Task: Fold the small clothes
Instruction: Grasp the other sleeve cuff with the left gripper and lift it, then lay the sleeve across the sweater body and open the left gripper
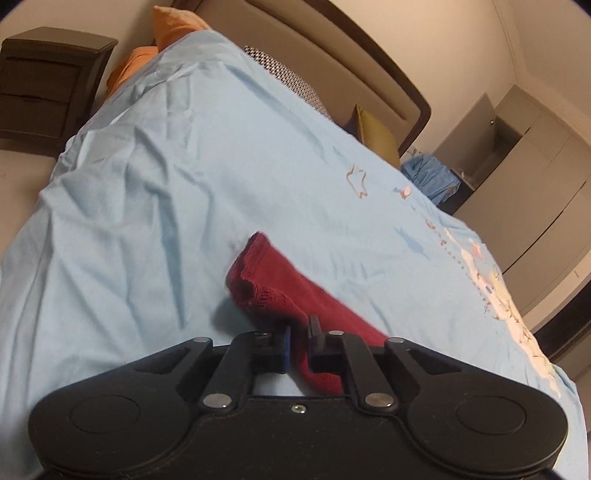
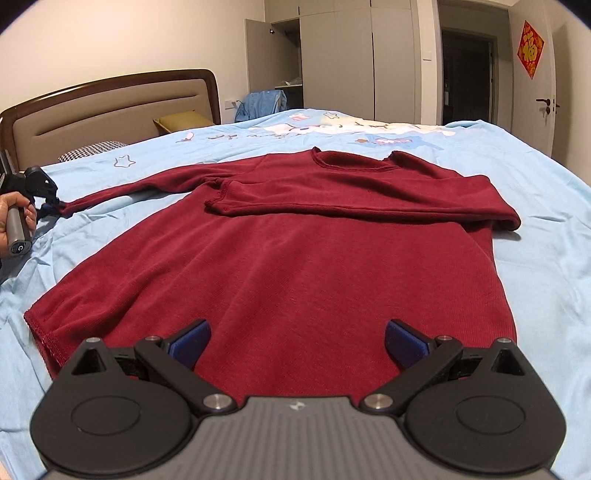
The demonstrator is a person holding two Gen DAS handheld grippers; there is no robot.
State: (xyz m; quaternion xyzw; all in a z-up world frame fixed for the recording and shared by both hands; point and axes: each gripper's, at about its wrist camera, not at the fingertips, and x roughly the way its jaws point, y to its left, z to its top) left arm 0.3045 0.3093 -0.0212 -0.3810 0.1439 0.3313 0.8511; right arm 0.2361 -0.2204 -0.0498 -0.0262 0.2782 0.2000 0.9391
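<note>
A dark red sweater [image 2: 295,266] lies flat on the light blue bedspread [image 2: 546,258], neck away from me. One sleeve [image 2: 369,205] is folded across the chest. The other sleeve [image 2: 122,190] stretches out to the left. Its cuff end [image 1: 273,280] runs between the fingers of my left gripper [image 1: 300,338], which is shut on it just above the bed. That left gripper [image 2: 46,206], held in a hand [image 2: 11,218], also shows at the left edge of the right wrist view. My right gripper [image 2: 297,343] is open over the sweater's lower body, near the hem, holding nothing.
A padded headboard [image 2: 110,107] with orange pillows [image 1: 173,29], a checked pillow [image 1: 291,79] and an olive pillow [image 2: 181,120] stands at the bed's head. A dark nightstand [image 1: 44,85] is beside the bed. Grey wardrobes [image 2: 351,62] and a door [image 2: 532,107] lie beyond.
</note>
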